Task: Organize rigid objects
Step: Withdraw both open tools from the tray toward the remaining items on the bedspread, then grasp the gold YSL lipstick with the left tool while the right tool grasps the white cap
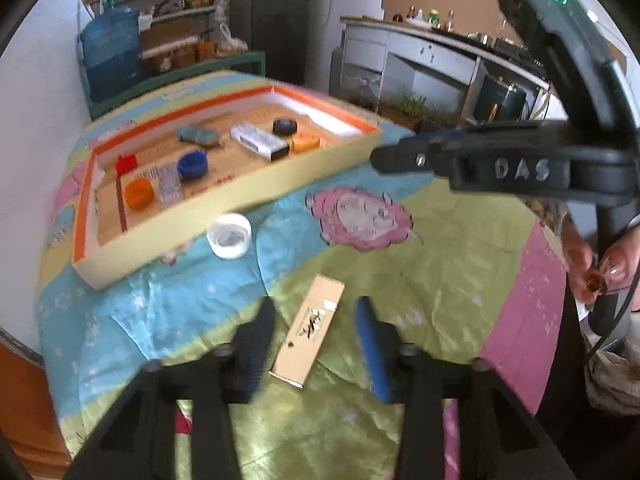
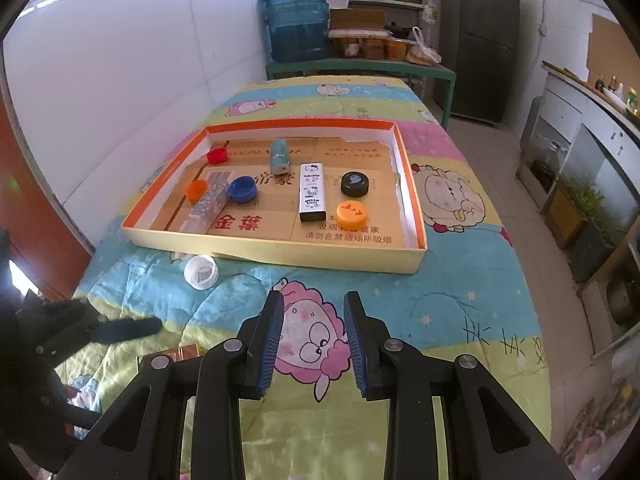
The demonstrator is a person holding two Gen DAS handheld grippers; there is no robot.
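Note:
A slim beige box (image 1: 308,340) lies flat on the quilt between the fingers of my left gripper (image 1: 315,305). The pads stand on either side of it with a small gap, so the jaws are open; the picture is blurred. A shallow orange-rimmed tray (image 1: 240,208) (image 2: 280,252) holds a white printed box (image 2: 312,192), a teal case (image 2: 279,156), a black cap (image 2: 355,184), an orange cap (image 2: 352,214), a blue cap (image 2: 242,189) and several more pieces. A white cap (image 1: 229,236) (image 2: 201,271) sits outside its near wall. My right gripper (image 2: 314,298) hovers open and empty over the quilt.
The cartoon-print quilt (image 2: 460,280) covers the table, whose right side drops to a tiled floor. The right gripper's finger (image 1: 396,158) reaches across the left wrist view, with a person's hand (image 1: 600,264) on its handle. A white wall runs along the left, with a water jug (image 2: 298,20) and shelves behind.

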